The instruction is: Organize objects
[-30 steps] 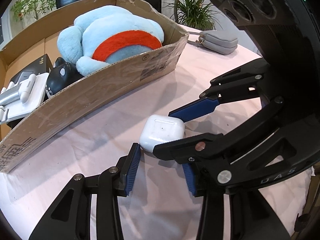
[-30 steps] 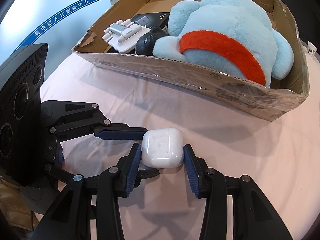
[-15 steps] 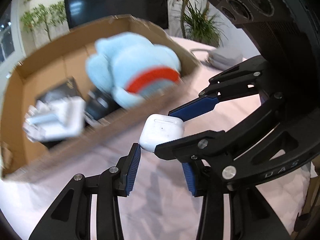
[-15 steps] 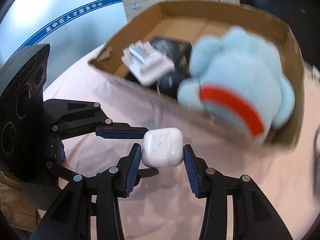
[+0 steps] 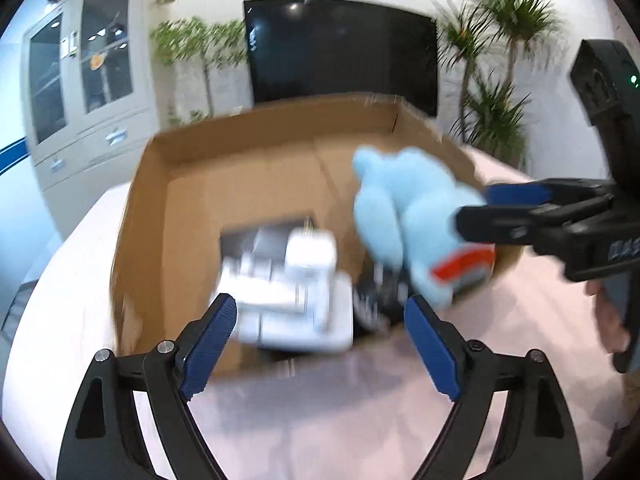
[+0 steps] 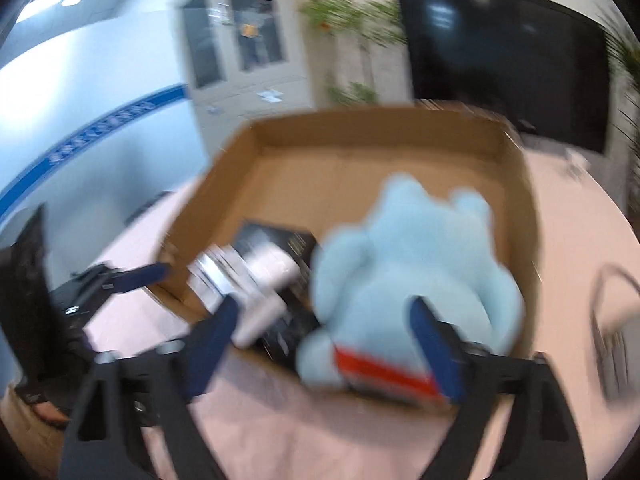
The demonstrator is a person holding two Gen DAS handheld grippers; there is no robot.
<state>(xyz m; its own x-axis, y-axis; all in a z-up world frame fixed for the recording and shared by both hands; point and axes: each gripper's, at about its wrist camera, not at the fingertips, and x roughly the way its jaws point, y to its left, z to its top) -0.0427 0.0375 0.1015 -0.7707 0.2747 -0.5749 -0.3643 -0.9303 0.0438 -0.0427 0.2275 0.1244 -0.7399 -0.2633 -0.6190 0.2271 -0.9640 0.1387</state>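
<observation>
Both views are motion-blurred. My left gripper and my right gripper hover above the near wall of the open cardboard box, and both pairs of jaws are opening wide with nothing pressed between them. A white earbud case shows as a blurred white block inside the box, over the white stand. I cannot tell whether it is falling or resting. The blue plush toy with its red band fills the box's right half. The right gripper reaches in from the right in the left wrist view.
A black carton lies in the box beside the plush. A grey pouch sits on the pink tablecloth to the right. A person's hand holds the right tool. A screen, plants and a cabinet stand behind.
Both grippers were shut together on the white earbud case and lifted it off the table toward the box. Now both have spread wide and let it go; the case is out of the jaws.
</observation>
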